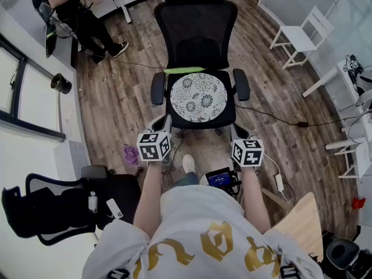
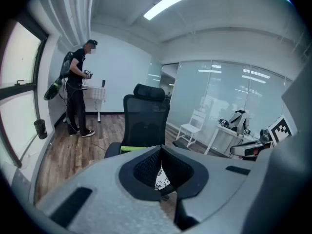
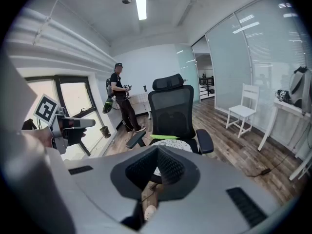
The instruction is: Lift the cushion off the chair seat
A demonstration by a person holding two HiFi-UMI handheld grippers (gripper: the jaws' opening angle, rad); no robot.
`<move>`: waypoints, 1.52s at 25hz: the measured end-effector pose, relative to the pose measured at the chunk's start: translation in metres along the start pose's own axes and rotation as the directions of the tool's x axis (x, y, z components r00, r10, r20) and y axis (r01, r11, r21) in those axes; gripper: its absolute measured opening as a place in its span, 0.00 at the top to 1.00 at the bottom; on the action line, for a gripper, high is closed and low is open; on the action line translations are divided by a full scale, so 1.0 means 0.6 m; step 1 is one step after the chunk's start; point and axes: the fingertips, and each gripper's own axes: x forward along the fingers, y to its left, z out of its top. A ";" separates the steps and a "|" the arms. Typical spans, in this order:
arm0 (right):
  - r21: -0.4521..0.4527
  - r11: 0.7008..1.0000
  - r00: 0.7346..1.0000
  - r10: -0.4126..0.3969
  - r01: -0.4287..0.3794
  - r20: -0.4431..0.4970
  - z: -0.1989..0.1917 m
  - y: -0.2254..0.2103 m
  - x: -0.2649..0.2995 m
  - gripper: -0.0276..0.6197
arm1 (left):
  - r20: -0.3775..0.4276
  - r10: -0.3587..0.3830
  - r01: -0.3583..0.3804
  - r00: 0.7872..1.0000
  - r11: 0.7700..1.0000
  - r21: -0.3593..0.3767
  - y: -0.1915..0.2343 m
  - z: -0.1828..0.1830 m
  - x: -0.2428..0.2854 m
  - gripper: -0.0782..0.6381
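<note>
Left tool point(image 1: 162, 122) closed, empty; right tool point(image 1: 238, 132) closed, empty; cushion point(image 1: 197, 97) on chair point(image 1: 197, 34), front edge just ahead

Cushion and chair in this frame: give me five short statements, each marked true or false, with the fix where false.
1. The cushion lies on the seat of the office chair. True.
2. The left gripper grips the cushion's edge. False: it is short of the chair and holds nothing, as does the right gripper.
3. A person in dark clothes stands beyond the chair. True.
4. The white chair stands to the office chair's left. False: it is on the right, by the glass wall.
5. The cushion is plain black. False: it is white with a dark floral pattern.
</note>
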 end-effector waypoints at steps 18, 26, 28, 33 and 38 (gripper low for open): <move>0.071 0.997 0.998 0.031 -0.035 0.053 -0.014 -0.026 -0.028 0.94 | -0.049 0.064 -0.063 0.997 0.998 0.027 -0.007 -0.037 -0.012 0.88; 0.078 0.997 1.000 0.012 -0.013 0.017 -0.022 -0.052 0.000 0.94 | -0.077 0.066 -0.062 0.995 0.997 0.046 -0.003 -0.036 0.020 0.88; 0.063 0.998 1.000 -0.004 0.004 0.006 -0.019 -0.060 0.015 0.94 | -0.083 0.063 -0.059 0.995 0.997 0.047 0.003 -0.031 0.036 0.88; 0.050 0.999 1.000 -0.018 0.019 -0.013 -0.001 -0.076 0.073 0.94 | -0.108 0.071 -0.064 0.992 0.996 0.063 0.038 -0.019 0.098 0.88; 0.031 0.999 0.999 0.011 -0.009 -0.050 0.037 -0.083 0.150 0.94 | -0.115 0.054 -0.041 0.992 0.993 0.115 0.067 0.019 0.189 0.88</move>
